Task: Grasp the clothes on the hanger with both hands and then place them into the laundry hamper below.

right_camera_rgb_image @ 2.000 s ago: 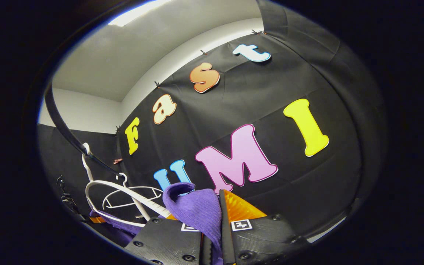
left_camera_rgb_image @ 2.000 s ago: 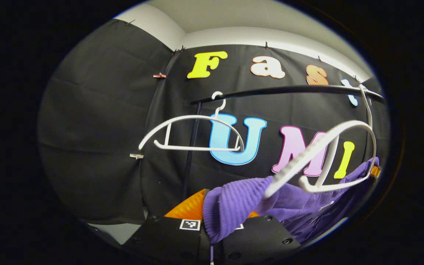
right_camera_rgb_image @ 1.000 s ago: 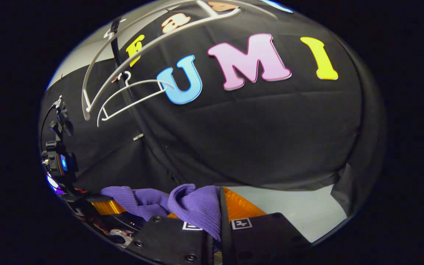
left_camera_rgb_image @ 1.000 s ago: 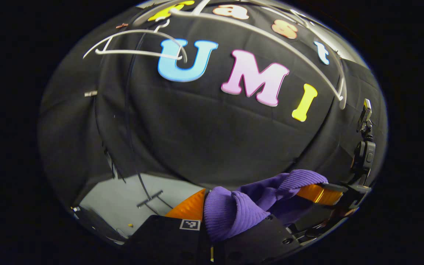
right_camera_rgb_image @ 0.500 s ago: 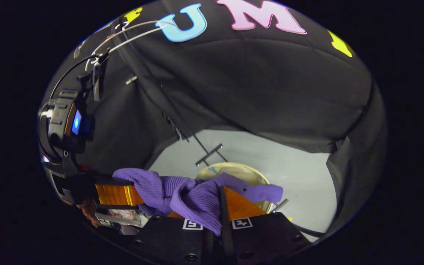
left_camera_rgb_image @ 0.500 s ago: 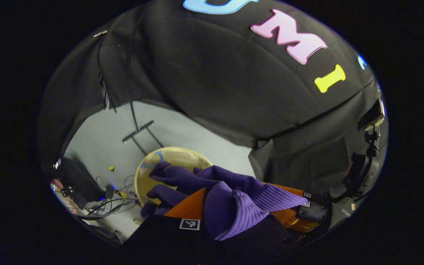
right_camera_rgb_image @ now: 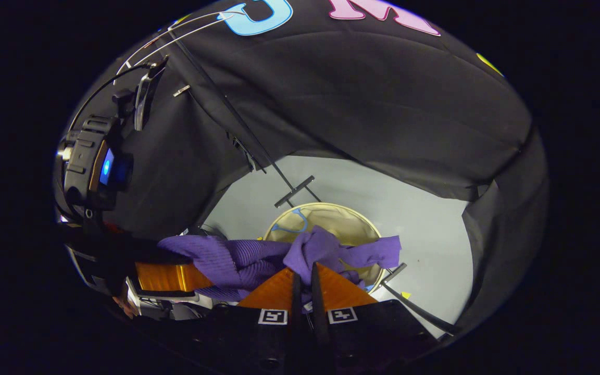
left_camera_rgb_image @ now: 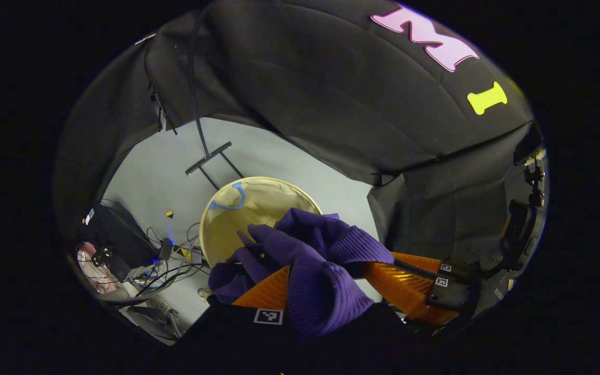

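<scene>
A purple knitted garment (left_camera_rgb_image: 305,250) hangs bunched between my two grippers, just above the round cream laundry hamper (left_camera_rgb_image: 258,180) on the floor. My left gripper (left_camera_rgb_image: 300,297) is shut on one end; the cloth drapes over and hides one finger. The right gripper (left_camera_rgb_image: 420,286) grips the other end close by at the right. In the right gripper view my right gripper (right_camera_rgb_image: 302,284) is shut on a fold of the garment (right_camera_rgb_image: 258,258), whose loose ends dangle over the hamper (right_camera_rgb_image: 331,207). The left gripper (right_camera_rgb_image: 167,276) holds the cloth at the left.
The clothes rack's black pole and foot (left_camera_rgb_image: 209,158) stand just behind the hamper. A black box with tangled cables (left_camera_rgb_image: 123,245) lies on the floor to the left. White hangers (right_camera_rgb_image: 175,36) hang high up on the rack. Grey floor surrounds the hamper.
Both grippers have come down from the rail with the garment, off the hanger. They now tilt toward the floor, and the hamper has come closer under the cloth.
</scene>
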{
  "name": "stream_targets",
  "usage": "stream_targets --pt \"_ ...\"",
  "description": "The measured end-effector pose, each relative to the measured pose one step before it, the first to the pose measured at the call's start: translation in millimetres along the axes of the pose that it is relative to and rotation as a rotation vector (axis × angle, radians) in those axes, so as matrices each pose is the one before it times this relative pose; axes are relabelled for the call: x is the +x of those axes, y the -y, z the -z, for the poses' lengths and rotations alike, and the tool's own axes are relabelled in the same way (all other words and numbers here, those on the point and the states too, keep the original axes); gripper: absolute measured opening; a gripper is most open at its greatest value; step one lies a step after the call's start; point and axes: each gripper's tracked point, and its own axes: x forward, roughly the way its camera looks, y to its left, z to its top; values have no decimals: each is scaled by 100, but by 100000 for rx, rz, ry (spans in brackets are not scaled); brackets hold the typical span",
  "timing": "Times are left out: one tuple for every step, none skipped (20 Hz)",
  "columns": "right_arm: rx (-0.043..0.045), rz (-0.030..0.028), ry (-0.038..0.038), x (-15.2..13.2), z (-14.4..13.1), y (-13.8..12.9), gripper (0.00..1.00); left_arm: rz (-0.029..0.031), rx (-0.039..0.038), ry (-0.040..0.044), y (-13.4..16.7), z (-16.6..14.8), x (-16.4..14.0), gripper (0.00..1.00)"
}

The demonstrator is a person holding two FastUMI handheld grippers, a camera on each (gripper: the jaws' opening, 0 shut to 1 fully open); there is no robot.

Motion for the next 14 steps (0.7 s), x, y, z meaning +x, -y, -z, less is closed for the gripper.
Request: stream_targets --pt "-49 -248 245 -58 10 -19 13 -259 -871 -307 -75 215 -25 10" --pt "755 -1016 652 -117 -310 -234 13 114 -374 -230 157 141 26 10" --pt "161 -535 1074 4 -272 -174 13 96 -17 141 -16 -13 131 10" --pt "-1154 550 839 19 -276 100 14 -353 367 -140 -221 68 103 10" --pt "-1060 218 79 -84 -69 69 13 -1287 376 62 -424 151 26 10" --pt "-212 -582 -361 35 149 -133 13 -1491 406 -241 -244 5 73 10" --pt "-332 33 -473 -39 134 -52 13 -578 69 -1013 39 185 -28 10" --pt "-596 332 -439 -72 144 118 13 261 -456 -1355 94 271 -25 10" --pt "-13 154 -319 -20 6 67 14 -344 -6 -866 -135 246 21 10" --pt "568 66 -497 32 68 25 13 -817 385 41 -442 96 228 10" --pt "845 211 54 -19 7 -11 13 -346 1062 -1483 -162 230 171 8" --pt "773 361 -107 132 -50 65 13 -487 156 -384 -342 306 172 8" --pt "670 359 46 54 64 73 13 334 -298 -985 131 178 142 8" --pt "614 473 12 56 -44 69 13 -366 -143 -13 -74 138 -21 8"
